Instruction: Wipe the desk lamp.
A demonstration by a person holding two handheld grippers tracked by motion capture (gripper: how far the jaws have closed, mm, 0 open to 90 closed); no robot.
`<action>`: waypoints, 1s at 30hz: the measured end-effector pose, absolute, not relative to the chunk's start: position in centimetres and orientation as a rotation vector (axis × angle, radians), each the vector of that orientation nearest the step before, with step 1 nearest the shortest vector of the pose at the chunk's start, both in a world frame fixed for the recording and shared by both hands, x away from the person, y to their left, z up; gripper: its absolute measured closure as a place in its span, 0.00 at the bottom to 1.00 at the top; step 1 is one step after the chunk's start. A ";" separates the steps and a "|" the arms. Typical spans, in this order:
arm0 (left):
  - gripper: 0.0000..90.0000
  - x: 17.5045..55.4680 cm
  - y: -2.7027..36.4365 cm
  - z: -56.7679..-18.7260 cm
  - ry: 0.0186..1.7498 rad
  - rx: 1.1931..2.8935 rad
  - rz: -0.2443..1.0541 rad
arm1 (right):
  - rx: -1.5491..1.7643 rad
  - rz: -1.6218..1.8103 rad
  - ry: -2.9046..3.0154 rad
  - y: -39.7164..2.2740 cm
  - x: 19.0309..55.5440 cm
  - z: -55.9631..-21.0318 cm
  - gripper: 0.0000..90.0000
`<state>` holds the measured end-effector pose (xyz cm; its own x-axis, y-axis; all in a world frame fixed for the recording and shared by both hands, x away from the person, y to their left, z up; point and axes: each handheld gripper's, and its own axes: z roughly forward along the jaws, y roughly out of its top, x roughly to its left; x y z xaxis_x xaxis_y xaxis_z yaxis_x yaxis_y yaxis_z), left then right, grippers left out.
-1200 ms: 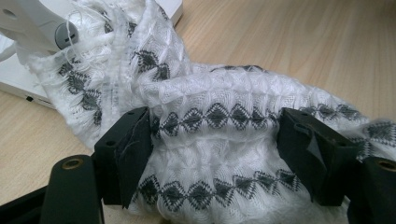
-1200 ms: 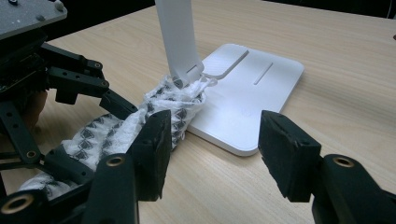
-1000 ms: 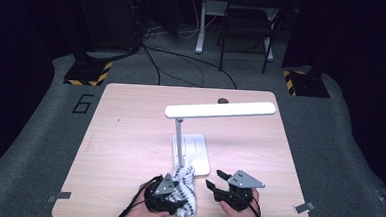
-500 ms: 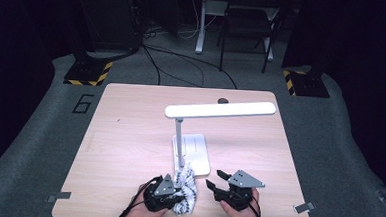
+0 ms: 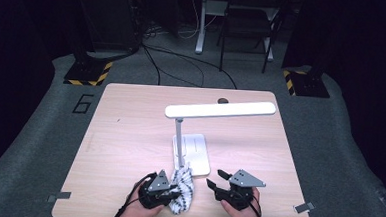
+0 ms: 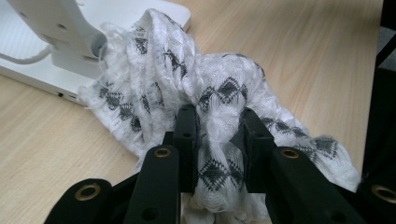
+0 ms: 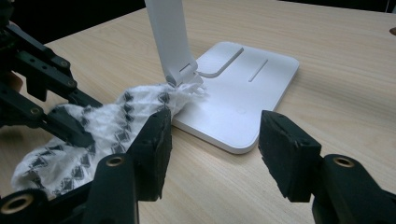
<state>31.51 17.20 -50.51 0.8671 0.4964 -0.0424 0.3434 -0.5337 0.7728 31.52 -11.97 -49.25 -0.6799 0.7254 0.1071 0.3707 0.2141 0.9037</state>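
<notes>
The left gripper [image 6: 217, 135] has its jaws clenched on a white knitted cloth with a black diamond pattern [image 6: 187, 93]. A narrow fold of the fabric is pinched between the two black jaws, and the gap between them is packed with it. Beyond the jaw tips the cloth bunches up in a loose heap and spreads to both sides; its far end lies against the foot of the white desk lamp [image 6: 56, 37], touching the hinge where the post meets the base. In the high view the left gripper [image 5: 169, 191] sits at the near edge of the worktop [image 5: 129, 135], with the cloth [image 5: 184, 188] rising from its jaws toward the near corner of the lamp base [image 5: 196, 151].

The right gripper [image 7: 212, 140] is released: its jaws stand wide apart with nothing between them but bare wood and the near corner of the lamp base [image 7: 238, 93]. They touch nothing. The cloth [image 7: 107, 126] lies just past the tip of the jaw on the left of that view, running from the other gripper [image 7: 42, 93] up to the lamp post [image 7: 170, 37], where its frayed end meets the hinge. In the high view the right gripper [image 5: 222, 182] rests near the front edge, just beside the cloth but apart from it.

A large figure "6" [image 5: 82, 103] is marked on the grey floor beside the far left corner of the worktop. I can read no brand on the lamp or grippers.
</notes>
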 end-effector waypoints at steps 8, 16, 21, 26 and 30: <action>0.81 31.6 19.9 -48.6 0.650 2.079 0.255 | 1.002 1.445 2.159 -12.0 31.8 -49.4 0.48; 0.81 31.7 21.1 -48.0 0.685 2.028 0.257 | 1.005 1.468 2.178 -11.6 32.4 -49.3 0.47; 0.81 31.6 21.9 -47.5 0.703 2.001 0.281 | 0.990 1.459 2.181 -11.5 32.9 -49.2 0.47; 0.81 31.6 22.6 -47.1 0.720 1.980 0.308 | 1.012 1.485 2.177 -11.6 33.2 -49.3 0.47; 0.81 31.7 23.3 -46.9 0.746 1.958 0.354 | 1.001 1.487 2.186 -11.4 33.4 -49.1 0.46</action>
